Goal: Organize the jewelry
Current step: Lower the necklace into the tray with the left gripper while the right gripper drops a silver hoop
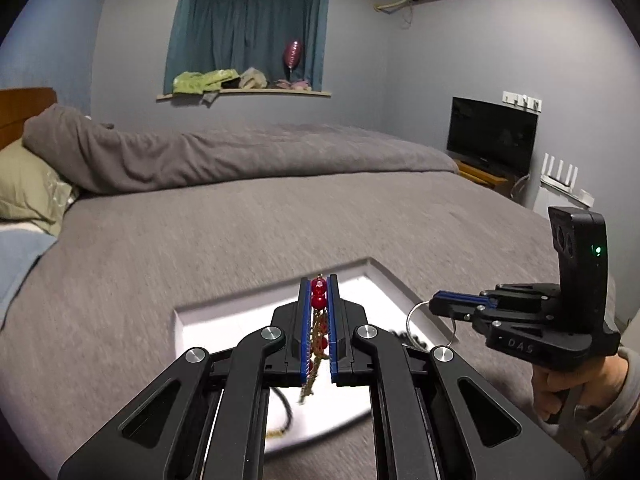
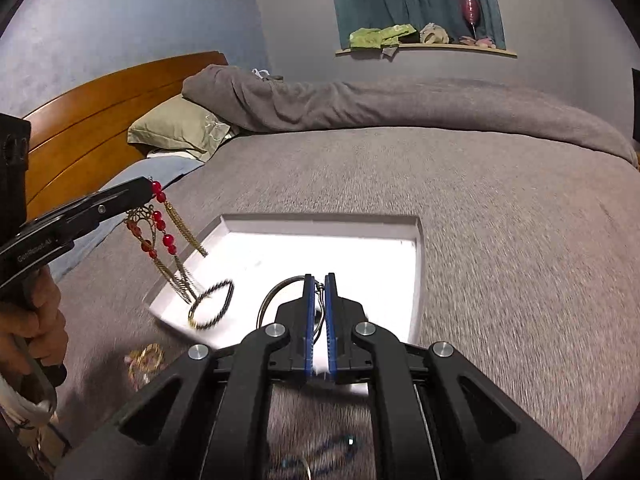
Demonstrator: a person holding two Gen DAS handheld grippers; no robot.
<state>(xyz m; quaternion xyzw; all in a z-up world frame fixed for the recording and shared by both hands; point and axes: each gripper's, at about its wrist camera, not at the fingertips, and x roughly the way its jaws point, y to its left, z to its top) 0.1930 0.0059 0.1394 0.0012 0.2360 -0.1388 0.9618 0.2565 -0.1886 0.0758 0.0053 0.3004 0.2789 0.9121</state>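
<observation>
L tool (image 1: 319, 320) is clamped on a red-bead necklace (image 2: 160, 224), pads pinching the top beads w/ the gold chain hanging down over the near-left corner of the white tray (image 2: 416, 264); the tray sits on the grey bed (image 1: 200, 240) toward its near edge. R tool (image 2: 319, 312) is closed on a thin silver hoop (image 2: 276, 292), held up over the tray's near side. A black bracelet (image 2: 212, 304) shows at the tray's left edge, low end of the chain right at it; can't tell if they touch or if the bracelet is lying flat or lifted. More jewelry on the bed outside the tray: a gold piece (image 2: 146, 360) off the near-left corner, blurred. Risks, as judgement: chain tail could snag the bracelet or the tray rim and drag either when the L tool moves; grip is only on a couple of round beads, so the necklace could slip out w/ a quick swing; loose chains could tangle w/ each other. Hoop is thin wire in a narrow pinch, may pivot or drop; tray is light on soft bedding, a bump could tip it. Pose: both tools angled somewhat down toward the tray, L hand (image 2: 28, 320) low at left gripping the handle, R hand (image 1: 576, 380) low at right, the two tools side by side, apart, not crossing.
</observation>
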